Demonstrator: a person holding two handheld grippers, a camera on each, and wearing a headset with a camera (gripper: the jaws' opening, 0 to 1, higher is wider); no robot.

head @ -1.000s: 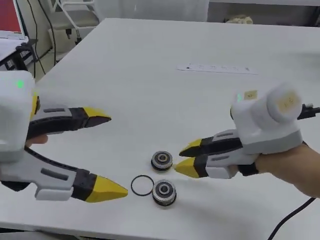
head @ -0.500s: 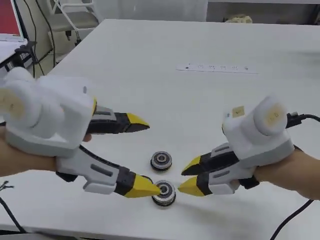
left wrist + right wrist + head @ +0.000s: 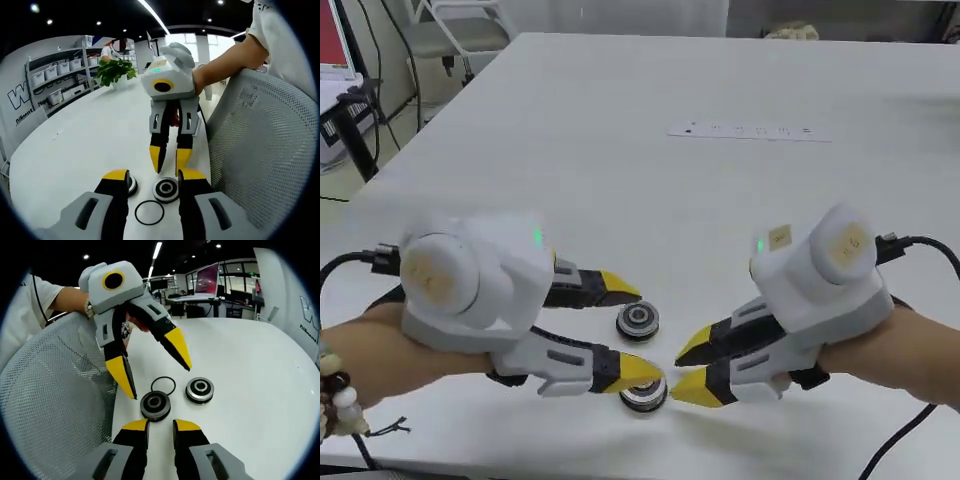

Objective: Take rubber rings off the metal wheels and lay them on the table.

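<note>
Two small metal wheels lie near the table's front edge: the far wheel (image 3: pixel 637 320) and the near wheel (image 3: pixel 643 394). My left gripper (image 3: pixel 642 333) is open wide, and its lower jaw covers part of the near wheel. My right gripper (image 3: pixel 682 371) stands narrowly open just right of the near wheel, holding nothing. In the left gripper view, one wheel (image 3: pixel 166 188) sits between my jaws. A loose black rubber ring (image 3: pixel 149 212) lies flat in front of it. In the right gripper view, the ring (image 3: pixel 163 385) lies beyond the two wheels (image 3: pixel 155 405) (image 3: pixel 200 390).
A white power strip (image 3: pixel 748 131) lies farther back on the white table (image 3: pixel 620 180). A grey mesh chair back (image 3: pixel 260 150) stands at the table's near edge. A black cable (image 3: pixel 905 435) trails from the right gripper at the front right.
My left gripper has swung right and now straddles the wheels, hiding the loose ring in the head view. My right gripper has slid down and left toward the near wheel.
</note>
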